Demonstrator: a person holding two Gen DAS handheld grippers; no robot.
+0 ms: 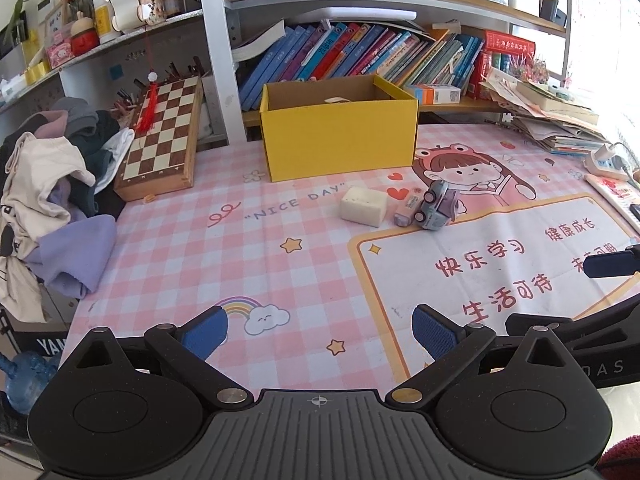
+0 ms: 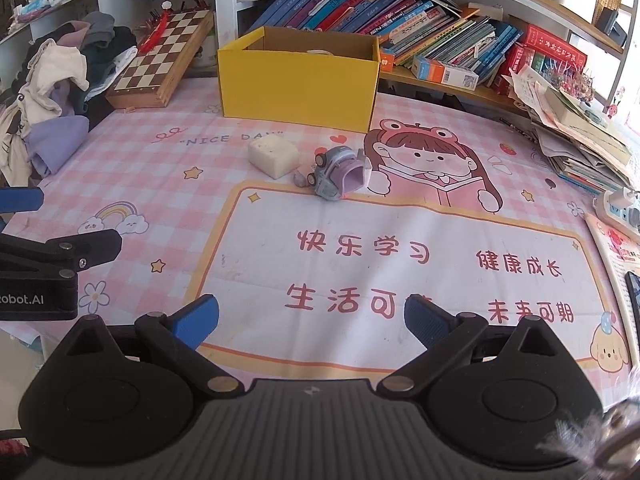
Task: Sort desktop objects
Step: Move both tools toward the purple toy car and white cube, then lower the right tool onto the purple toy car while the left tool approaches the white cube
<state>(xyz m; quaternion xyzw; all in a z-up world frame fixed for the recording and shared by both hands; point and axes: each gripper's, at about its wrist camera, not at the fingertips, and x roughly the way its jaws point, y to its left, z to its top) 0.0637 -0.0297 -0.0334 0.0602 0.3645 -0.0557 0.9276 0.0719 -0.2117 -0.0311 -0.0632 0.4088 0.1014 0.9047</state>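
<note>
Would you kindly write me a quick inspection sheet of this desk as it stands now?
Surface: pink checked cartoon desk mat, flat.
Job's things: open yellow cardboard box; cream foam block, small pastel eraser and grey-purple toy car on its side, in front of it.
Clutter: heap of clothes, wooden chessboard, stacked papers.
Grippers: left gripper and right gripper open, empty.
Cables: white power strip.
Surroundings: shelves of books.

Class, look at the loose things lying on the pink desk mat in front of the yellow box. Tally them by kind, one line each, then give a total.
White block: 1
Toy car, lying tipped over: 1
Small pink and purple stick-shaped item, between block and car: 1
Total: 3

The yellow box is not counted. Something pale shows inside it, but what it is cannot be told.
</note>
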